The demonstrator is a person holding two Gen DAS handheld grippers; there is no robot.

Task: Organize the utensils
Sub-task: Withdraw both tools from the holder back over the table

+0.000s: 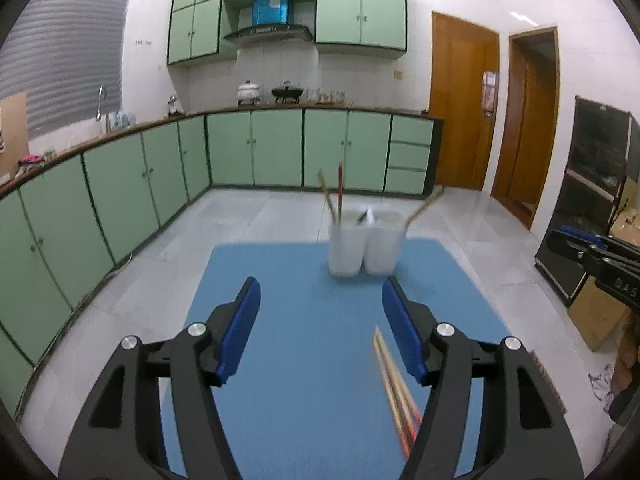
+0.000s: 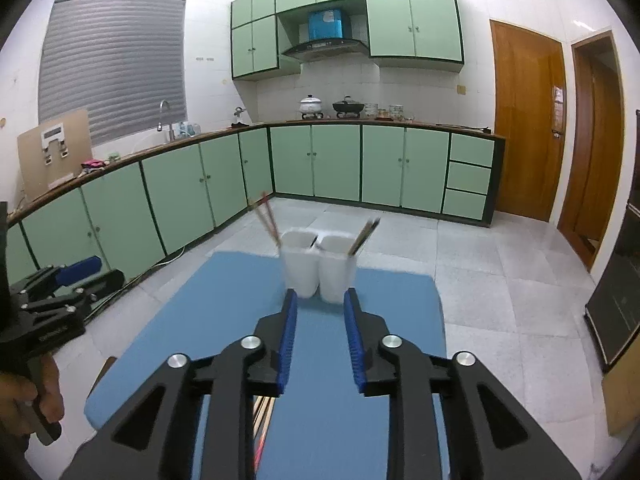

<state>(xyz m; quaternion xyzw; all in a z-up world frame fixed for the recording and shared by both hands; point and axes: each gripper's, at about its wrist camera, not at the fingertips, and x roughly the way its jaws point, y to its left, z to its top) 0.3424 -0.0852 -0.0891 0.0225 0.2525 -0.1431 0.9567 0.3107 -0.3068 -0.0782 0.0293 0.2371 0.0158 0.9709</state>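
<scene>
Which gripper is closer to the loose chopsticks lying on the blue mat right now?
Left. The loose chopsticks lie just inside the left gripper's right finger. The right gripper sits further off, with them under its left side.

Mat (image 1: 300, 320) centre free — holder (image 1: 362, 244) blocks far edge.

Matt blue mat (image 1: 304, 280); white holder (image 2: 318, 268), probably plastic; wooden chopsticks (image 1: 394, 384); glossy floor tiles (image 2: 500, 264)

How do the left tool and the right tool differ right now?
The left tool stands wide open; the right tool shows a narrower gap. Loose chopsticks lie on the blue mat beside the left tool's right finger; under the right tool they barely show. Both are empty and point toward the white holder.
</scene>
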